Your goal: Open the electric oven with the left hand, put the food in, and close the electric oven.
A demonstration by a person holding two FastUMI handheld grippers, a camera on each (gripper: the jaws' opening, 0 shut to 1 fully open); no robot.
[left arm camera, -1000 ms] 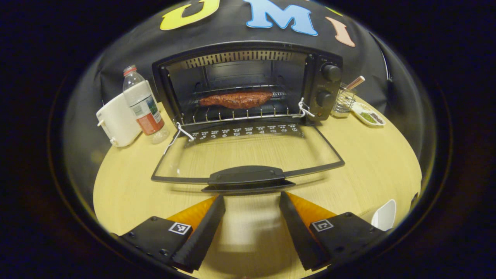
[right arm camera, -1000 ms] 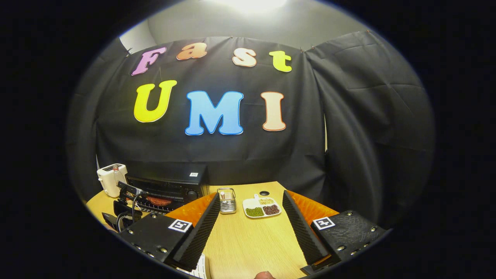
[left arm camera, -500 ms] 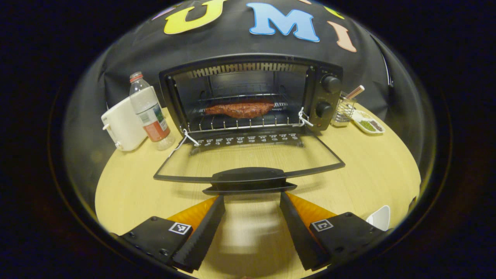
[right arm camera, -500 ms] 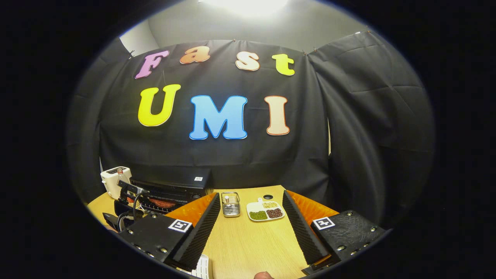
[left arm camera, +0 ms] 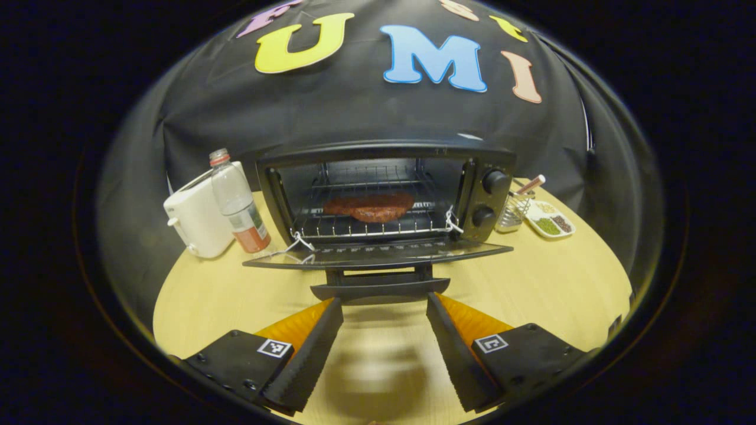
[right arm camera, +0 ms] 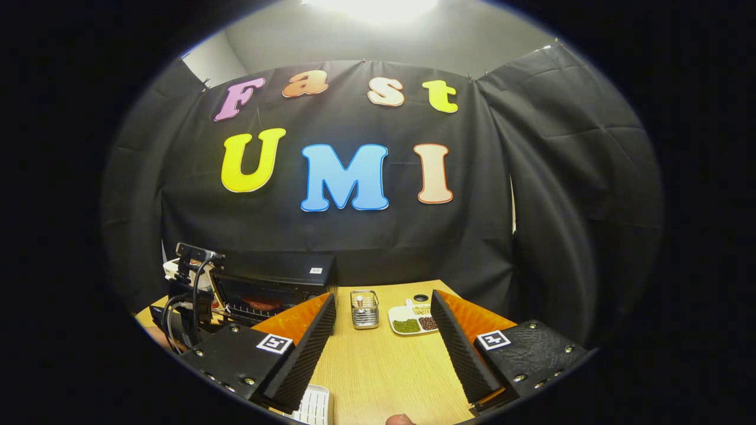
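The oven (left arm camera: 384, 198) stands at the back of the table (left arm camera: 549, 283) with its door (left arm camera: 378, 255) dropped flat and the food (left arm camera: 368, 206), a brown slab, lying on the rack (left arm camera: 366, 224) inside. With the food in, closing is what remains. The door looks like glass in a stiff metal frame, hinged at the bottom: probably light to swing, but brittle if slammed. The handle (left arm camera: 379, 289), a wide rigid bar along the free edge, is the place to take hold or to push up from below.

The left claw (left arm camera: 383, 348) is low and level, aimed at the handle's middle, fingers spread wide and holding nothing; their tips sit just under the bar's ends, contact unclear.

The right claw (right arm camera: 383, 348) hangs wide and empty, well to the oven's right, facing the wall.
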